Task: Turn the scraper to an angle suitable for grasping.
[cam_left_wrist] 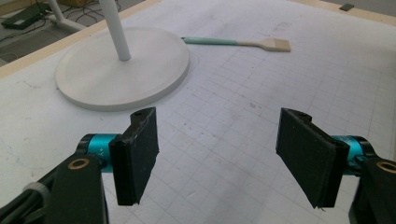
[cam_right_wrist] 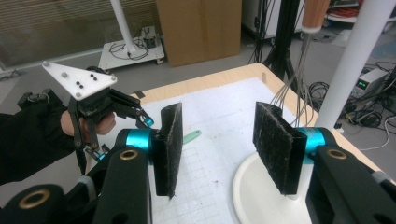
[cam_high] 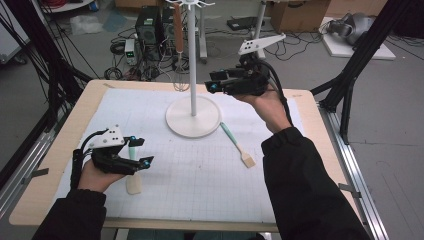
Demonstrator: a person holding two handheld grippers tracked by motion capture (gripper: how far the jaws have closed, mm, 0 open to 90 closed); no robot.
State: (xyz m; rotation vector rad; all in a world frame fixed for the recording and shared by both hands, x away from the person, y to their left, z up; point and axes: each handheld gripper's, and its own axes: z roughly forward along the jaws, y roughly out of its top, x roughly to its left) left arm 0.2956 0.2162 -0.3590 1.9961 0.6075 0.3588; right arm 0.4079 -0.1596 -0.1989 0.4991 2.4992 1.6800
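Black jaws parted on both of our grippers, nothing held in either.

Nearest to us, our left gripper (cam_high: 136, 151) sits low over the white mat (cam_high: 200, 170), its jaws standing well apart with only bare grid between them; a green-handled spatula (cam_high: 133, 172) lies on the mat just under and beside it. Farther out, a second spatula (cam_high: 238, 145) with a green handle lies flat to the right of the stand (cam_high: 193, 116), its handle end close to the round base. Beyond that, our right gripper (cam_high: 216, 82) hangs raised in the air near the stand's pole, jaws partly open and gripping nothing. At the far side a whisk (cam_high: 178, 50) with a brown handle hangs from the stand's top hooks.
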